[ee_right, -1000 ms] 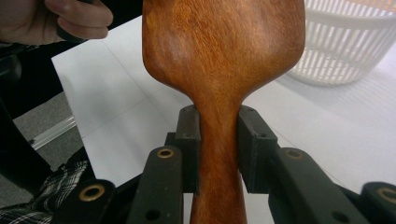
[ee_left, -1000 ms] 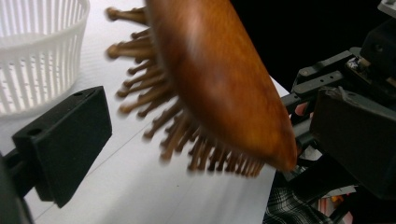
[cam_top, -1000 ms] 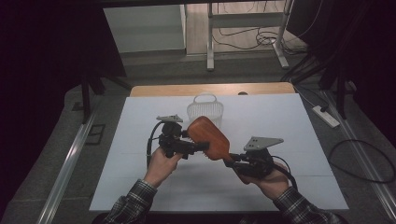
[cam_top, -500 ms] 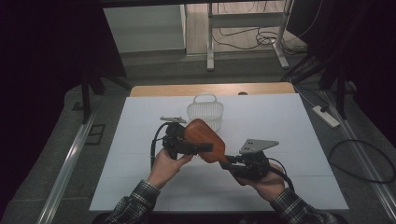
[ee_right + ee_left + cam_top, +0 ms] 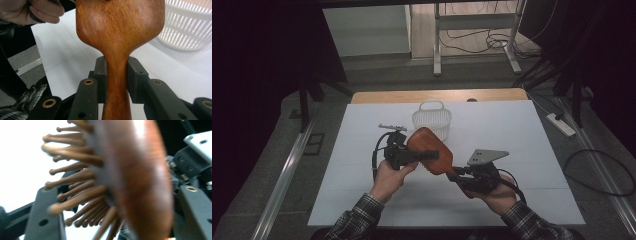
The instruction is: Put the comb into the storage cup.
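Wooden hairbrush at frame centre above the white worktop, right claw pinching its handle, left claw just closing across its head, bristles and back between the jaws, white basket behind

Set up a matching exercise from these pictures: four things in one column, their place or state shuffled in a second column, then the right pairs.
Things:
1. wooden hairbrush
2. white basket
3. left gripper
4. right gripper

Places or states:
A. clamped on the brush's handle
B. standing on the white table, behind the brush
C. held off the table between both grippers
D. jaws have just been closing around the brush's head

Pairs: 1-C, 2-B, 3-D, 4-A
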